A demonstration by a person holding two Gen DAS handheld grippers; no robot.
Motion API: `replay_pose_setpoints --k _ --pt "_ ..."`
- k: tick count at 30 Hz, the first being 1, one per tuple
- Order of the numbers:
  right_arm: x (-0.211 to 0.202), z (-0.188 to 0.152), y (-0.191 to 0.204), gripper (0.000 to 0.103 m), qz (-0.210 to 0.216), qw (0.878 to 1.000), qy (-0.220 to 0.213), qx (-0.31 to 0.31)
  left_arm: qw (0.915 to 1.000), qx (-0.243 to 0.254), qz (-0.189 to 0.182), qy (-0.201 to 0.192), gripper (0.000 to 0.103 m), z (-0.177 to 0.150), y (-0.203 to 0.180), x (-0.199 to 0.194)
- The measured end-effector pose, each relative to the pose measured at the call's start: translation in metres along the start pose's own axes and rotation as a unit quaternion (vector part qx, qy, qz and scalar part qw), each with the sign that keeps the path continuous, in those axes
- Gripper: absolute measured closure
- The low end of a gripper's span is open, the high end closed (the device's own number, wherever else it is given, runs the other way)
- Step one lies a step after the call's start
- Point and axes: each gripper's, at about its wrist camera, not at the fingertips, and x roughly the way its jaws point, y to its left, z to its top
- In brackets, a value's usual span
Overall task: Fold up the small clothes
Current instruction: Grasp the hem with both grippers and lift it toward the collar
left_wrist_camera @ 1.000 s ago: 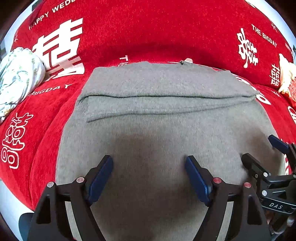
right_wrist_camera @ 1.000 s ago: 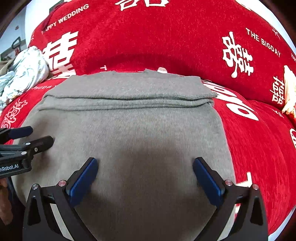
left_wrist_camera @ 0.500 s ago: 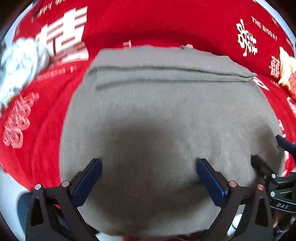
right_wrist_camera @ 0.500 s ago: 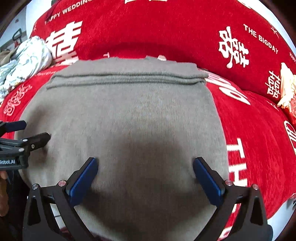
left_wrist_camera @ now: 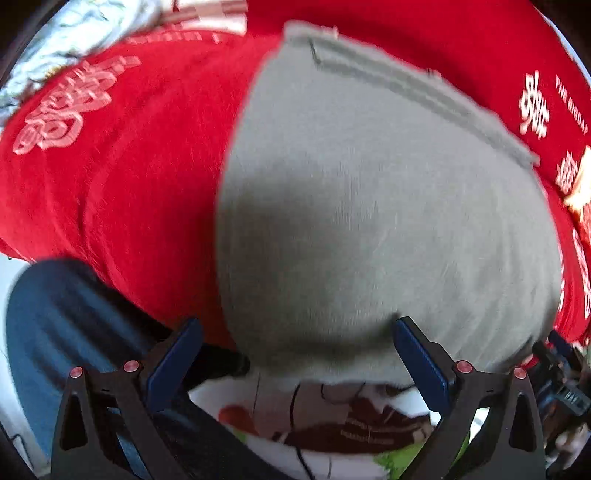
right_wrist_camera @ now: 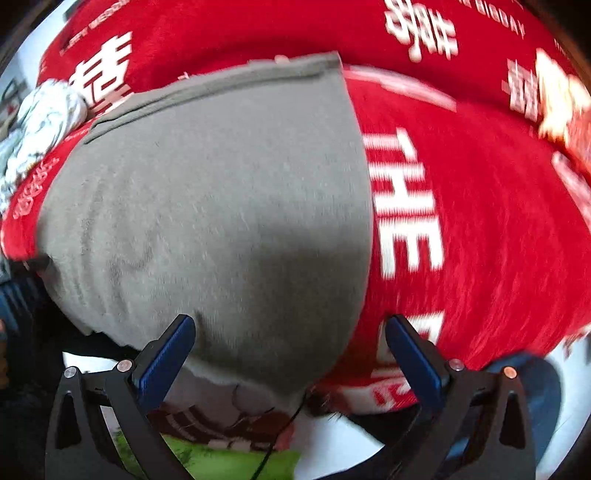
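Note:
A grey knit garment lies flat on the red cover, with a folded band along its far edge. My left gripper hovers over the garment's near left hem, open wide, its pads not touching the cloth. The right gripper shows at that view's right edge. In the right wrist view the same garment fills the left half. My right gripper stands open over the near right corner, and the hem runs between its blue pads.
The red cover has white lettering. A pale floral cloth bundle lies at the far left. A yellowish object sits far right. A person's jeans and printed shirt are just below the hem.
Both grippers have drawn back from the middle of the garment to its near hem and tipped downward. The left jaws have widened. The garment has not moved.

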Motion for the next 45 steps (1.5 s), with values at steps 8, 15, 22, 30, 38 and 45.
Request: replay_pose_setpoints --k 8,15,22,30,38,45 --pt "0.008 -0.009 0.043 0.02 -0.006 0.998 0.016 -0.062 0.9976 0.053 -0.014 0.043 0.024 -0.013 -0.027 0.018" --pt "-0.013 -0.004 0.021 0.087 0.054 0.998 -0.005 -0.03 0.9975 0.057 -0.032 0.028 0.087 -0.023 -0.02 -0.008" --pt "-0.052 0.023 0.0 0.088 0.161 0.983 -0.088 0.016 0.995 0.074 -0.055 -0.039 0.09 -0.017 -0.027 -0.053" --pt "-0.061 0.088 -0.001 0.088 0.177 0.969 -0.161 0.063 0.9876 0.063 -0.047 -0.135 0.09 0.06 -0.046 -0.085" --pt "-0.011 0.119 -0.006 0.085 0.137 0.982 -0.11 0.071 0.9948 0.044 -0.031 -0.087 0.088 0.097 -0.034 -0.032" --pt "-0.035 0.086 -0.013 0.034 0.122 0.981 -0.135 0.062 0.9904 0.015 -0.065 -0.121 0.01 0.06 -0.01 -0.056"
